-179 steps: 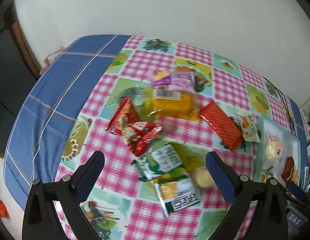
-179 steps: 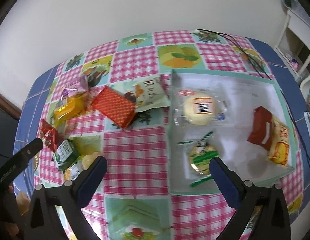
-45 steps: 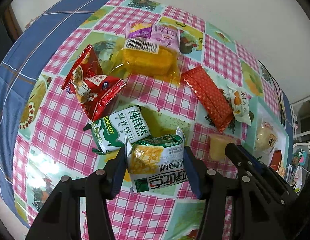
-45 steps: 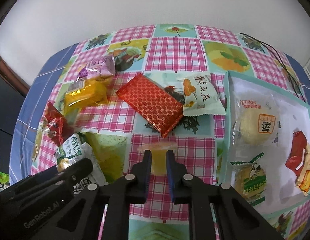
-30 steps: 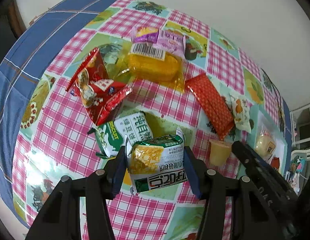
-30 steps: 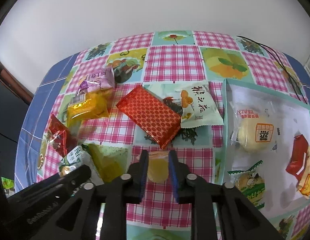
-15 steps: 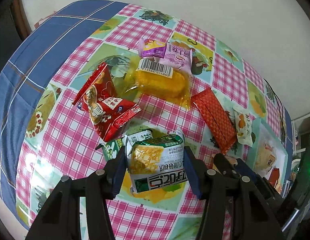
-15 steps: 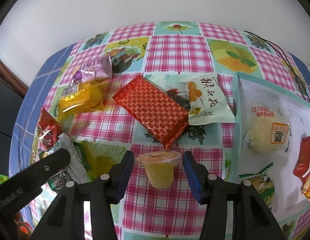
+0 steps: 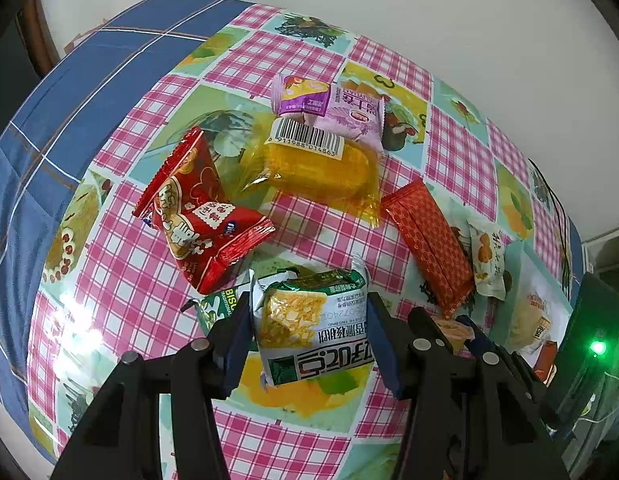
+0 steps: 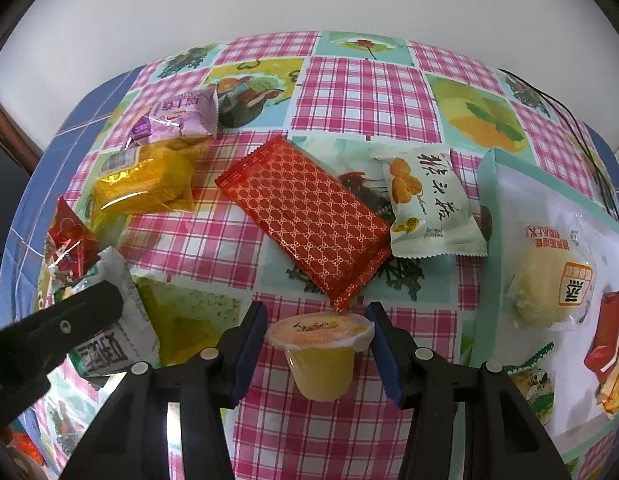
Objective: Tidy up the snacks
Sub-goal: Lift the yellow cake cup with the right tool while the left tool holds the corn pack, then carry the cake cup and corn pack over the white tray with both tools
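The left gripper (image 9: pixel 307 338) is clamped on an upright green packet (image 9: pixel 315 328). The right gripper (image 10: pixel 317 346), jaws just opened, frames an upright jelly cup (image 10: pixel 321 354), lid up.

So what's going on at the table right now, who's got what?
Snacks are being sorted into the white tray. The left gripper is clamped on a green-and-white snack packet, lifted off the checked tablecloth. The right gripper has just been opening its jaws; the yellow jelly cup sits between them, the pads at its rim, not clearly pressing. The tray holds four wrapped snacks; the red patterned packet and others are still loose.
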`<state>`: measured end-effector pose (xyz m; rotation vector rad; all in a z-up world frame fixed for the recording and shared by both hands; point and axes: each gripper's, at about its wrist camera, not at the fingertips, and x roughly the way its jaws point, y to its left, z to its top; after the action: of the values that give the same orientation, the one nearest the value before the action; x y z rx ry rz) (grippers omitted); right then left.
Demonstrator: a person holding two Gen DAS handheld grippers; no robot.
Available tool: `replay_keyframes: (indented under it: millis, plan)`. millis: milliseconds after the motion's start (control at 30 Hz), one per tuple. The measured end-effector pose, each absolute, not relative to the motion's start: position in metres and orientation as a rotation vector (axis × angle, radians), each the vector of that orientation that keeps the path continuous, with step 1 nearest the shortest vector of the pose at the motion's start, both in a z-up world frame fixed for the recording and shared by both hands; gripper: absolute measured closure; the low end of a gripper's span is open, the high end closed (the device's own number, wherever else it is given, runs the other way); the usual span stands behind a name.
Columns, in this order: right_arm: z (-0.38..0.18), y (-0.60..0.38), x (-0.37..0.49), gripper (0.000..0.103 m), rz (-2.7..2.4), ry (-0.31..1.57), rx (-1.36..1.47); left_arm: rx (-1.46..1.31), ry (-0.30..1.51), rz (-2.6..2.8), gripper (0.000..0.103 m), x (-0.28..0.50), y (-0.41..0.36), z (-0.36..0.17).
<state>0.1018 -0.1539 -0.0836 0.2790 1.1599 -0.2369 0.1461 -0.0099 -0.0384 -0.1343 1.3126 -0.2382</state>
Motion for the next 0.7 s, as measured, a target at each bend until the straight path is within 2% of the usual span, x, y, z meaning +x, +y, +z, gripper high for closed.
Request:
replay_keyframes:
  millis: [167,700]
  plan:
    - [-0.087,-0.152,0.104,0.052,-0.237,1.167,0.278,-0.132,1.311,-0.234,0.047,0.146,-0.009,-0.038]
    - [-0.07,-0.16,0.092,0.053,-0.243,1.131,0.326,-0.118,1.276,-0.24,0.047,0.144,-0.01,-0.025]
